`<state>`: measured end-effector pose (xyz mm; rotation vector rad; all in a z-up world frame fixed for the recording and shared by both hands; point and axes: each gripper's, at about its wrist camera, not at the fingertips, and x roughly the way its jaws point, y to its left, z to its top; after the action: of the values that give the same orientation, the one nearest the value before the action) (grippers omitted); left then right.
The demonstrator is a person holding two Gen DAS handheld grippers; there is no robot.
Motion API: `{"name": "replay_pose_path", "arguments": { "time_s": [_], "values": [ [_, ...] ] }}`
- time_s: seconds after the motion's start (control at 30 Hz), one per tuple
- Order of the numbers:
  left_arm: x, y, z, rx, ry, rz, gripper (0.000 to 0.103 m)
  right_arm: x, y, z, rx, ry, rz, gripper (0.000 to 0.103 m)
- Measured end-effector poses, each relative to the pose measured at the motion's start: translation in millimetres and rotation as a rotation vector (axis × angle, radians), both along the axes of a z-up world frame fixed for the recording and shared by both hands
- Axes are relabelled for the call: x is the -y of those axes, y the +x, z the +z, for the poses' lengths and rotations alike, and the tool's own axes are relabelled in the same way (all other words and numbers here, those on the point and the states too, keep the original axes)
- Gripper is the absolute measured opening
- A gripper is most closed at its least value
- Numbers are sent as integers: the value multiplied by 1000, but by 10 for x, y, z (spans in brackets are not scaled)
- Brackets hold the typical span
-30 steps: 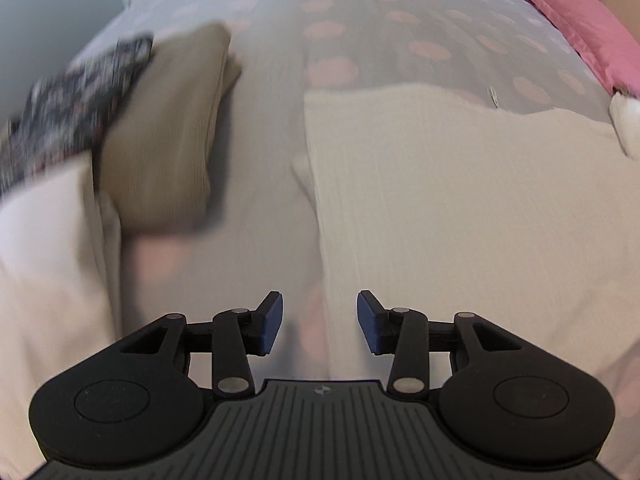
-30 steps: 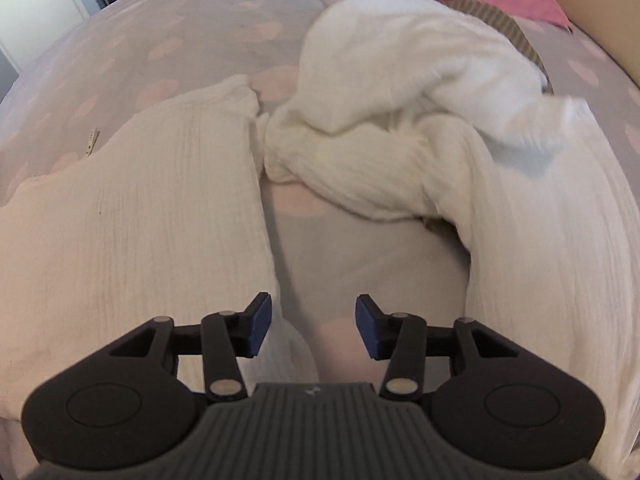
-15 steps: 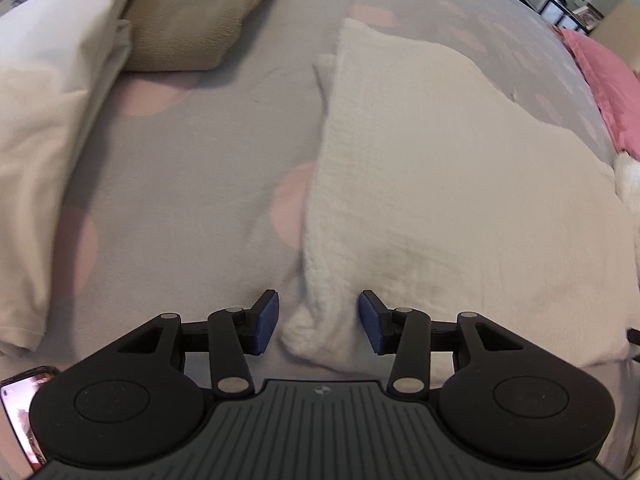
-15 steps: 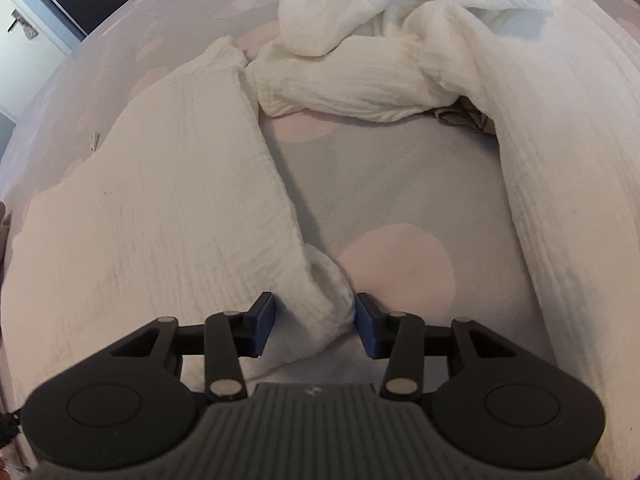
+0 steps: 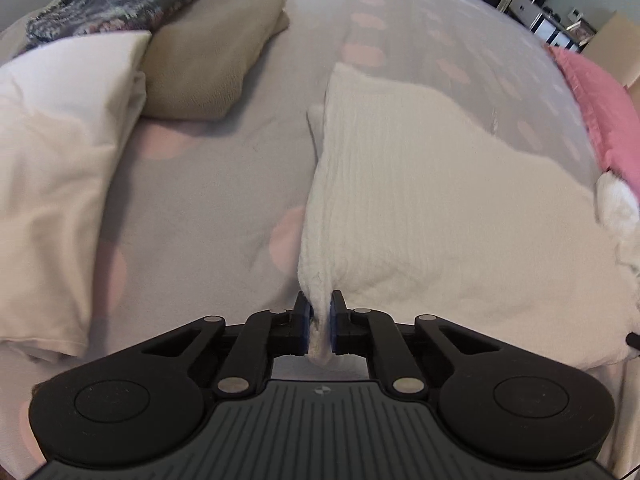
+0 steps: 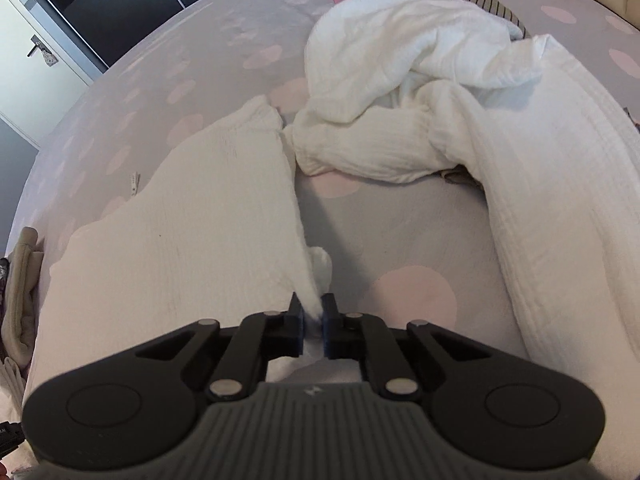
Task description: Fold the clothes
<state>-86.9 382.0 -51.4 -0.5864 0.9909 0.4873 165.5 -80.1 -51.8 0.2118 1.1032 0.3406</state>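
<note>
Grey bedspread with pink dots [image 5: 208, 200] underneath everything. Flat on it, centre: cream crinkled-cotton garment [image 5: 420, 208], half folded. Crumpled white cotton pile [image 6: 420, 92] just beyond its far right corner. Folded stack at left: white piece [image 5: 60, 160], beige knit [image 5: 208, 64], dark patterned fabric [image 5: 120, 4]. Left gripper [image 5: 319, 322] pinched tight on near-left corner of garment (fabric bunched between pads). Right gripper [image 6: 312, 326] likewise clamped on near-right corner.

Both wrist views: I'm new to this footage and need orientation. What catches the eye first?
Each claw is shut on a near corner of the cream cloth: the left claw at one, the right claw at the other. Beyond the right claw lies a crumpled white heap. Folded clothes sit on the dotted bedspread, left of the cloth.
</note>
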Motion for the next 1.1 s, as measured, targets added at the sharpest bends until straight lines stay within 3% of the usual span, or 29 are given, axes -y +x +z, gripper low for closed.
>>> {"name": "replay_pose_path", "arguments": {
  "time_s": [0.17,0.33,0.53,0.87,1.0,1.1],
  "values": [
    [-15,-97,351,-23,-10,-14,6,155,-177,366,6,21,11,9],
    [95,-330,479,-68,-46,-57,6,436,-441,395,-75,-3,6,9],
    [361,-555,313,-185,-11,-137,6,654,-729,251,-143,-40,29,9],
    [673,-462,-264,-370,99,-263,9,418,-771,-293,-214,-223,116,10],
    [629,-462,-285,-378,89,-261,16,390,-774,-238,-168,-292,130,22],
    [548,-483,-184,-352,84,-242,25,477,-719,-106,-127,-256,94,23]
  ]
}}
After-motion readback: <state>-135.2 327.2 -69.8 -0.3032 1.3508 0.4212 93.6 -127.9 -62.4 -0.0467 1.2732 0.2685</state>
